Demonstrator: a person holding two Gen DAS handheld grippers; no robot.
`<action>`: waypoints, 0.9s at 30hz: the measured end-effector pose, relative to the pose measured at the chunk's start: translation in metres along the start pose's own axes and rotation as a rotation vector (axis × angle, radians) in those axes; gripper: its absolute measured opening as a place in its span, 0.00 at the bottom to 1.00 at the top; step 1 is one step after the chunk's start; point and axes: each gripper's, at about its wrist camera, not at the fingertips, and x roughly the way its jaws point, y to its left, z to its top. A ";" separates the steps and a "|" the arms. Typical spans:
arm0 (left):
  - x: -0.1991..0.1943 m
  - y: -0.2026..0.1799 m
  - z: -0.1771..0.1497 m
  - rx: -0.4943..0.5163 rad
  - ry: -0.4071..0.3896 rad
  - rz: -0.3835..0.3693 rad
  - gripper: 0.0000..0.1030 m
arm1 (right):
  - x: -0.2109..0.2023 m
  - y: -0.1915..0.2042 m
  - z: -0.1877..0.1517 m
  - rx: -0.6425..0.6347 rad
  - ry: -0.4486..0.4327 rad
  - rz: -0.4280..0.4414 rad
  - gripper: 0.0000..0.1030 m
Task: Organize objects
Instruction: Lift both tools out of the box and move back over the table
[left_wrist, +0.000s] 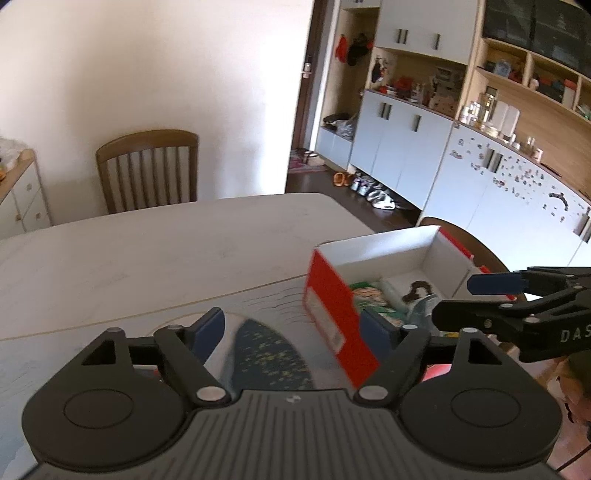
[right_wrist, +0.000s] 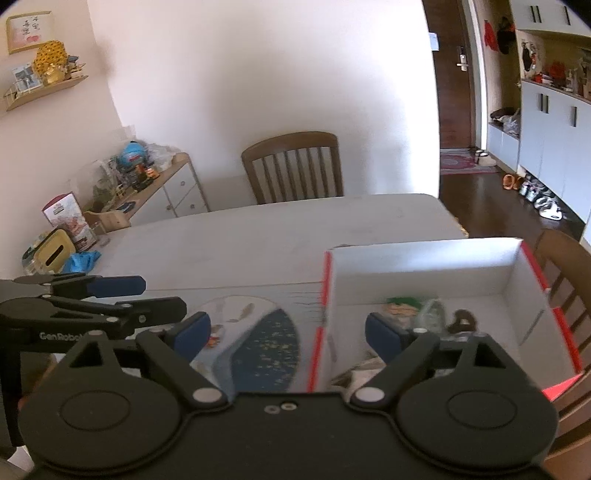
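Observation:
A red and white cardboard box stands open on the table's near right part, also in the right wrist view. Inside lie a green snack packet, a clear wrapper and a dark brown item. My left gripper is open and empty, its jaws astride the box's left wall. My right gripper is open and empty, also astride that wall. The right gripper shows at the right in the left wrist view. The left gripper shows at the left in the right wrist view.
A placemat with a dark blue patch lies left of the box on the white table. A wooden chair stands at the far side, another at the right. A tissue box and blue bag sit far left.

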 end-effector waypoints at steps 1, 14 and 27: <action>-0.002 0.007 -0.002 -0.005 0.000 0.004 0.81 | 0.003 0.005 0.000 -0.003 0.002 0.004 0.92; -0.007 0.093 -0.021 -0.101 0.000 0.083 1.00 | 0.044 0.071 -0.002 -0.059 0.053 0.029 0.98; 0.030 0.175 -0.047 -0.197 0.028 0.206 1.00 | 0.105 0.103 -0.013 -0.132 0.160 0.013 0.98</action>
